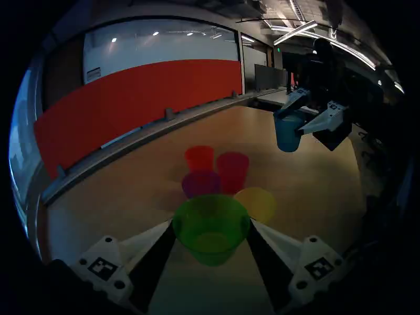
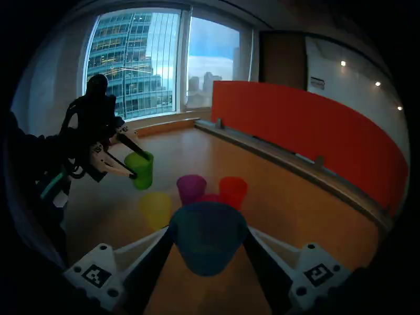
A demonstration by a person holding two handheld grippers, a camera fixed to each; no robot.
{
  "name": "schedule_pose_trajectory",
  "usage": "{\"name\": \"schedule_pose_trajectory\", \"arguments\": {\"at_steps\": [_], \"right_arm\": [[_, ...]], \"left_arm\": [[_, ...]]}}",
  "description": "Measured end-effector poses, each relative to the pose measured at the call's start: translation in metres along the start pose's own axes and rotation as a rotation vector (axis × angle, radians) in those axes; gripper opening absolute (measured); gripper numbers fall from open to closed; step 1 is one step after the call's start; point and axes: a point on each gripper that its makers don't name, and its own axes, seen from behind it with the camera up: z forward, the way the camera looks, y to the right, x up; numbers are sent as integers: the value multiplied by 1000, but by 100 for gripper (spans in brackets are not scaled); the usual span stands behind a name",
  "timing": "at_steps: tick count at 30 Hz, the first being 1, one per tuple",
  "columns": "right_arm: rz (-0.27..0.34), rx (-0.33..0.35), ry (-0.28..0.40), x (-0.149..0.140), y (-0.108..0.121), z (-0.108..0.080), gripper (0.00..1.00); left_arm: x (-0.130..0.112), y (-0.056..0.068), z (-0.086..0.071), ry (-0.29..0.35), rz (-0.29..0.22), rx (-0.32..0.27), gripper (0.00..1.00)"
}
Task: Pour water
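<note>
My left gripper (image 1: 211, 231) is shut on a translucent green cup (image 1: 211, 227), held upright above the wooden table (image 1: 131, 199); the right gripper view shows the same green cup (image 2: 140, 169) in that gripper (image 2: 137, 167) at the left. My right gripper (image 2: 208, 242) is shut on a blue cup (image 2: 208, 236), also upright; across the table the left gripper view shows this blue cup (image 1: 288, 131) held in the air. Between them on the table stand a purple cup (image 1: 200, 184), a red cup (image 1: 232, 170), an orange cup (image 1: 199, 157) and a yellow cup (image 1: 255, 203). I cannot tell whether any cup holds water.
An orange-red partition wall (image 1: 136, 105) with a metal rail runs along the table's far side. Large windows (image 2: 142, 68) stand behind the person's arm (image 2: 47, 157) holding the left gripper. Bare table surface lies around the cluster of cups.
</note>
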Motion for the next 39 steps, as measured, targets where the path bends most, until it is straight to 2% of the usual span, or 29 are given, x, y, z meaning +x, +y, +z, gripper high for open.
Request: {"name": "schedule_pose_trajectory", "arguments": {"at_steps": [21,32,39], "right_arm": [[28,14,-65,-37,-3,19,92],[34,10,-77,-42,-2,22,92],[35,8,-81,-42,-2,24,92]], "left_arm": [[-40,-3,27,-101,8,-25,88],[-55,-2,36,-112,-6,-34,88],[-58,-1,34,-103,-16,-39,89]]}}
